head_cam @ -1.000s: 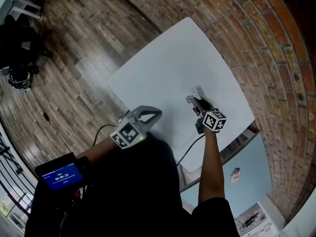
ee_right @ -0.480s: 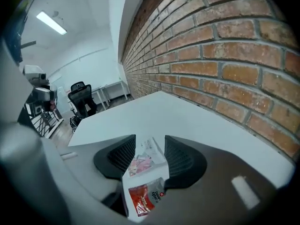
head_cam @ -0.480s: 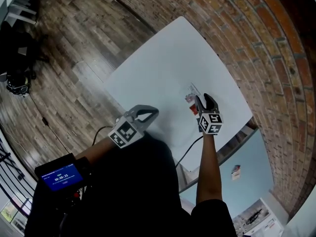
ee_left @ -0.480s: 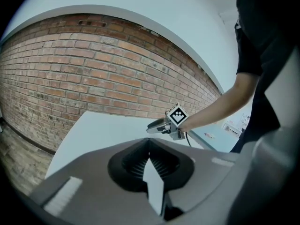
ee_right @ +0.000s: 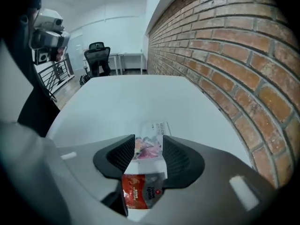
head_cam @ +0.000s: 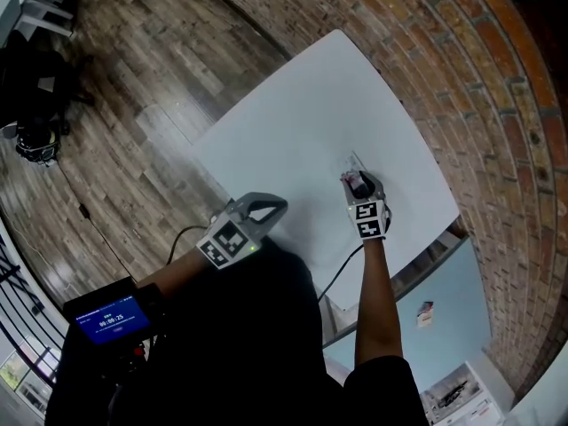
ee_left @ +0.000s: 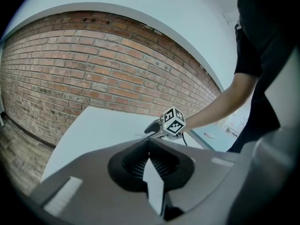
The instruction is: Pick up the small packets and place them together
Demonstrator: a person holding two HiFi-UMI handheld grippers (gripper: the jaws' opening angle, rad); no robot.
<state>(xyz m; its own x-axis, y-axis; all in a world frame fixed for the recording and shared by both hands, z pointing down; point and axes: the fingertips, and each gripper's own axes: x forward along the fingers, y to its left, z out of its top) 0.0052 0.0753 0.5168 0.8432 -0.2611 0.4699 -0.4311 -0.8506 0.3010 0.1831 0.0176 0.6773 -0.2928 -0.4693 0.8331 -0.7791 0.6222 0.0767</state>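
Two small packets lie close together on the white table. A pink-and-white packet lies flat between the jaws of my right gripper. A red packet lies just behind it, under the gripper's throat. The right jaws have just been opening and stand wide, with no pad pressing on a packet. From the head view, the right gripper points steeply down over the packets near the table's right side. My left gripper hovers shut and empty at the table's near edge; its closed jaws face the right gripper's marker cube.
A brick wall runs along the table's far and right sides, and a wood floor lies to the left. An office chair and desks stand beyond the table's far end. A cable trails from the right gripper over the near edge.
My right gripper has rolled so that its marker cube faces up, and its jaws have spread over the packets. The left gripper has stayed in place.
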